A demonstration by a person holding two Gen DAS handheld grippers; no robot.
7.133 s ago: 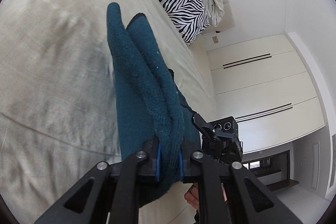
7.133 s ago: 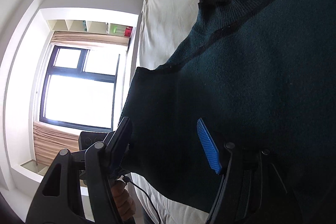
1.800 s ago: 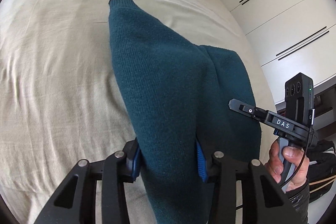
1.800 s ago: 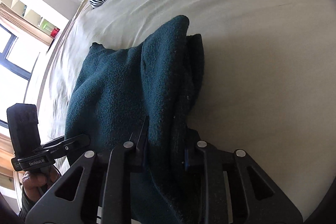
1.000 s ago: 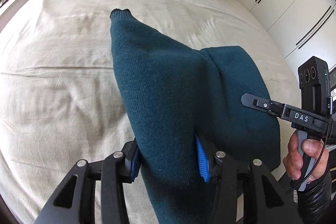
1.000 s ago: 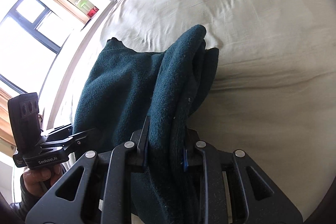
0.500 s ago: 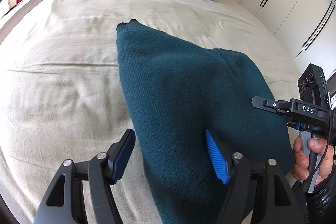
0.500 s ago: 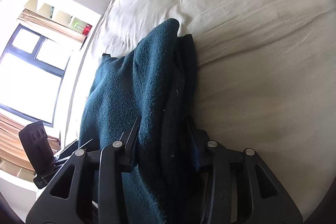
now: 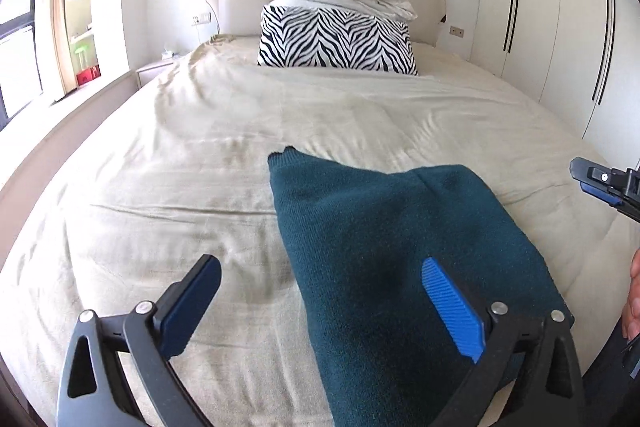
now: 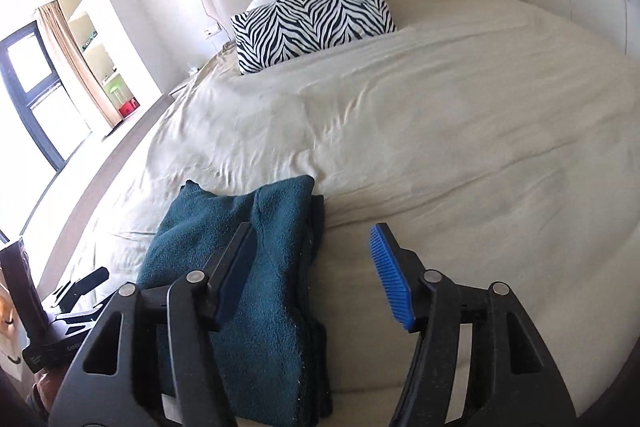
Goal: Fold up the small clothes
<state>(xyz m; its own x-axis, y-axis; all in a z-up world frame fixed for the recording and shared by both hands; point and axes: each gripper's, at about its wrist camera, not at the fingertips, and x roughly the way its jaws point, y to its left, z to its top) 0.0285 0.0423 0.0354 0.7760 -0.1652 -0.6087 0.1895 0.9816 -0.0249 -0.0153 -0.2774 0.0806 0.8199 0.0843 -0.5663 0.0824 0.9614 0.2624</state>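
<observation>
Bright window (image 10: pixel 28 91) daylight, fisheye-warped edges, sharp focus

The dark teal knitted sweater (image 9: pixel 384 239) lies folded into a thick, layered rectangle, flat on the cream bed sheet (image 9: pixel 192 163), near the foot edge, its stacked edges showing.

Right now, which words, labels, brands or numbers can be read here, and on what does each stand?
No text can be read in full.
On the left gripper, whose jaws have just been opening over the teal sweater without pressing it: a small pale print on its black body in the right wrist view, too blurred to read.
On the zebra pillow: none.
</observation>
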